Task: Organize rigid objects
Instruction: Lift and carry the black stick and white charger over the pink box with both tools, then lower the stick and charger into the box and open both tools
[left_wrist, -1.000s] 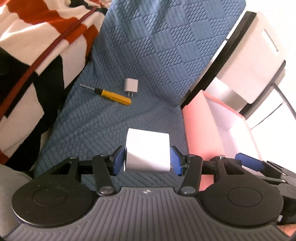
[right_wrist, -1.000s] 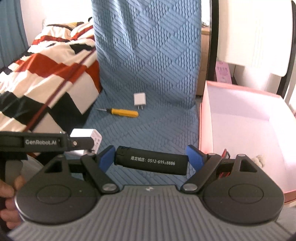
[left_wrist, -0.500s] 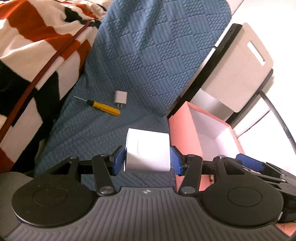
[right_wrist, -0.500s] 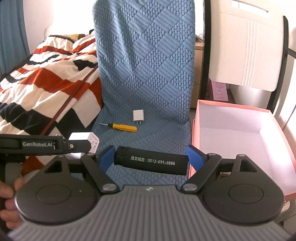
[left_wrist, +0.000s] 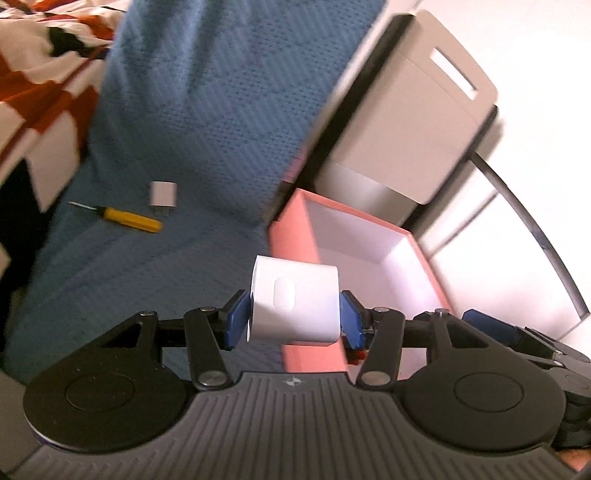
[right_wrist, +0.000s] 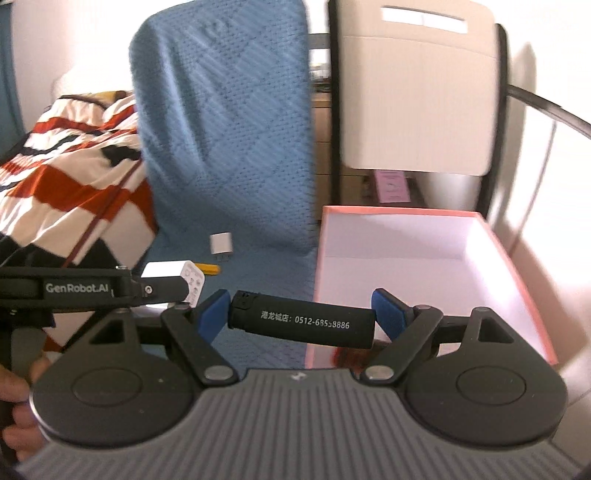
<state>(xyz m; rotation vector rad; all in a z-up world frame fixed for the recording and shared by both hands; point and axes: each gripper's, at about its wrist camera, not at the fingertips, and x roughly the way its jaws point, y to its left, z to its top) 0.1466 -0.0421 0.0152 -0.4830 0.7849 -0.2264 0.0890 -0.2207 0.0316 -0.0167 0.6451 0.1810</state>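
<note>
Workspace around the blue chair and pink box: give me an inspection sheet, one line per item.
Surface: blue quilted chair cover over seat and back.
Job's things: white charger block in the left gripper; black lighter in the right gripper; small white plug adapter and yellow screwdriver lying on the seat; pink box beside the chair, with a small reddish item at its near edge.
Clutter: nothing seen.
Grippers: both shut on their loads, held near the box's near edge.
Cables: nothing seen.
Surroundings: striped bedding on the left; second chair behind the box.
</note>
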